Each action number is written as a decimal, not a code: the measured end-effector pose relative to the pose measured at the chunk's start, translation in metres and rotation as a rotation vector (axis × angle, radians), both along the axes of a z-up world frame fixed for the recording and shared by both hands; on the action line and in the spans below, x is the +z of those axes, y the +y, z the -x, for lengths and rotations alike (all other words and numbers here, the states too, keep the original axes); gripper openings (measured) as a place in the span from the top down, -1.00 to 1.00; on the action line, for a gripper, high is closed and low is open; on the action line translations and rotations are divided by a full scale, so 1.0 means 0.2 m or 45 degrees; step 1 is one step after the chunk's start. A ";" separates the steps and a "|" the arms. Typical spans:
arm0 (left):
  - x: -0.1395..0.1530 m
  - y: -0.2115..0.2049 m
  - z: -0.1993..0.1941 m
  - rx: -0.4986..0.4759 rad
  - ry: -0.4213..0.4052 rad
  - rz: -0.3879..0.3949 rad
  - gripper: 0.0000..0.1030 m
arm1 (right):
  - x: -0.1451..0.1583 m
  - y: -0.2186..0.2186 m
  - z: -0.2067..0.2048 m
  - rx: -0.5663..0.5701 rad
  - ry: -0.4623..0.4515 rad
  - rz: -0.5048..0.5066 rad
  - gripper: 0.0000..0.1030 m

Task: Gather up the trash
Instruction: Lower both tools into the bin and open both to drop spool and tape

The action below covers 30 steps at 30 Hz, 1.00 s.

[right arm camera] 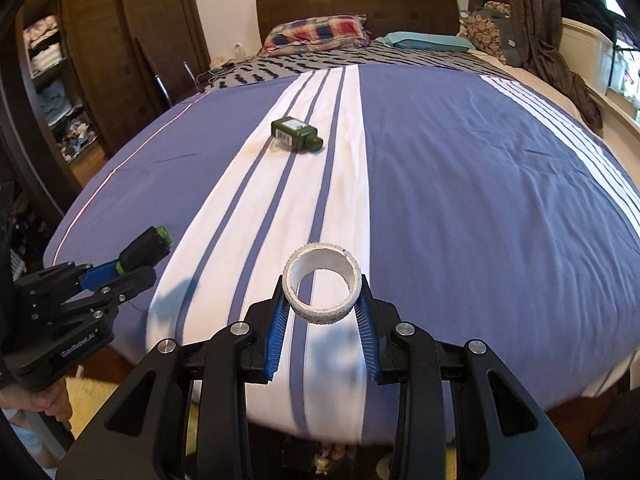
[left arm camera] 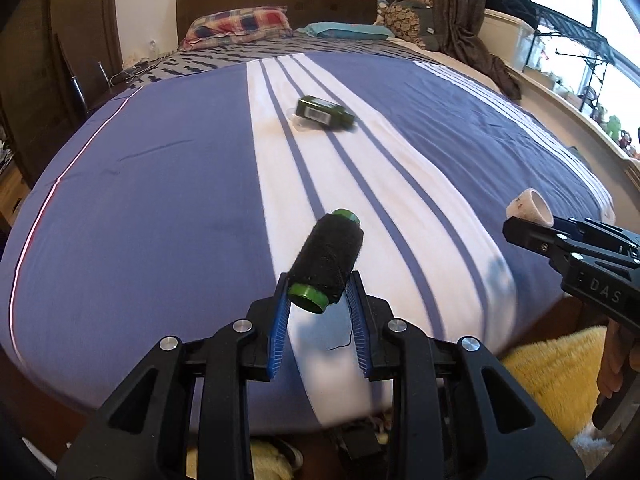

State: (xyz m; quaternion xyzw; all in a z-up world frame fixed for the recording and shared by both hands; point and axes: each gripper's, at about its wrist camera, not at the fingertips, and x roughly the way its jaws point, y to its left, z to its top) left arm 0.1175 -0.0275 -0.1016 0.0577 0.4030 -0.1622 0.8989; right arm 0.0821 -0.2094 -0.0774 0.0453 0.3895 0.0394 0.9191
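My left gripper [left arm camera: 319,285] is shut on a spool of black thread [left arm camera: 326,261] with green ends, held above the foot of the bed [left arm camera: 160,184]. In the right wrist view the same spool [right arm camera: 147,248] shows at the left in that gripper [right arm camera: 136,270]. My right gripper [right arm camera: 322,294] is shut on a white tape ring [right arm camera: 322,283], seen end-on; the ring [left arm camera: 530,207] also shows at the right of the left wrist view in the right gripper [left arm camera: 520,226]. A dark green bottle [left arm camera: 325,114] [right arm camera: 296,135] lies on its side on the white stripes, far from both grippers.
The bed carries a blue and white striped cover, with a plaid pillow [right arm camera: 318,31] and a teal pillow [right arm camera: 424,42] at the headboard. A wardrobe [right arm camera: 100,60] stands left, a window shelf [left arm camera: 568,68] right. A yellow rug [left arm camera: 556,376] lies below the bed's foot.
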 end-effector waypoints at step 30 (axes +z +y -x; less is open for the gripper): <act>-0.95 -0.11 0.58 -0.138 0.563 -0.017 0.48 | -0.87 0.11 0.44 0.104 0.529 -0.096 0.35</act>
